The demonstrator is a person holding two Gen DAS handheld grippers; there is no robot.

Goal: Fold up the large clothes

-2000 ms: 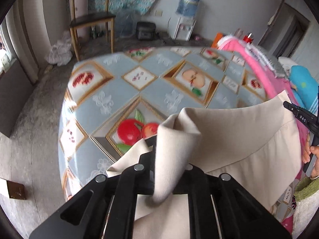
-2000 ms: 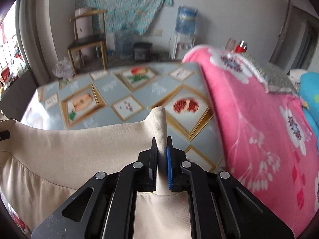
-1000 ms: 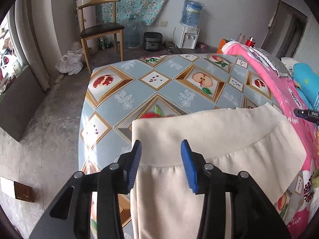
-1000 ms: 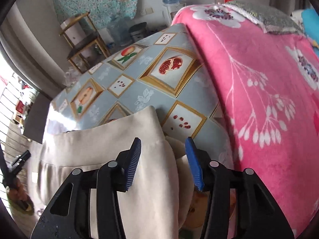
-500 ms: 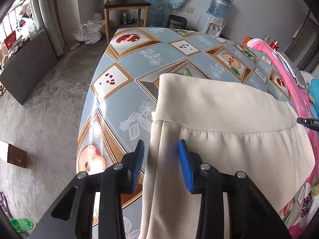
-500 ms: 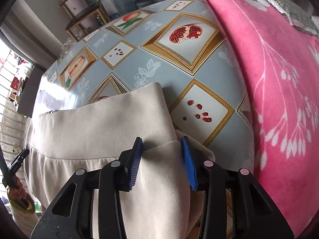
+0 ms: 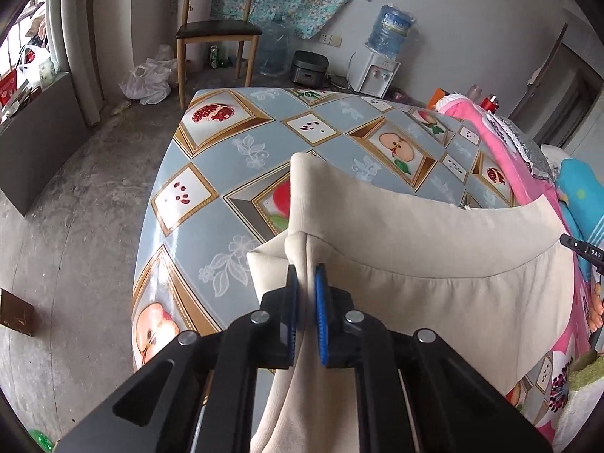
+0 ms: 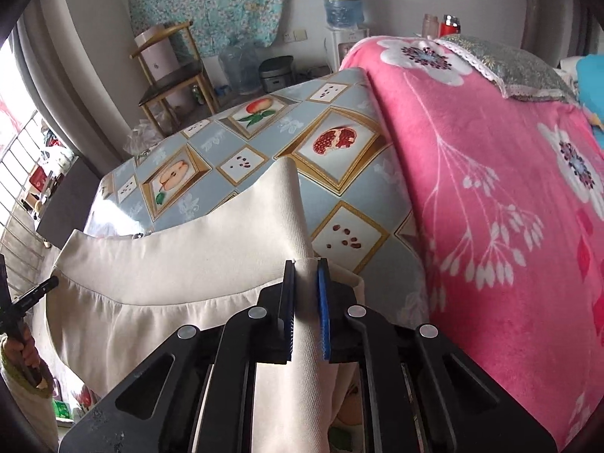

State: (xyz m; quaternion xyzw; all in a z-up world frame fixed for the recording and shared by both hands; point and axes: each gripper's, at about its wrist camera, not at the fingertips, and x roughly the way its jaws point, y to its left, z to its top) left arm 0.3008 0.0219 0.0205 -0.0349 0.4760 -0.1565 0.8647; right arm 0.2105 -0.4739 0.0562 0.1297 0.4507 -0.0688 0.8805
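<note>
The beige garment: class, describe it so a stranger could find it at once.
Start at the table with the fruit-print cloth, beside the pink blanket. The beige garment lies across its near end, pinched by both grippers; it is the only plain, unpatterned fabric there.

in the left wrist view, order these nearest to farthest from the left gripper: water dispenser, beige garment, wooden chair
1. Beige garment, pinched in the jaws of the left gripper.
2. Wooden chair, beyond the table's far left corner.
3. Water dispenser, against the back wall, right of the chair.
</note>
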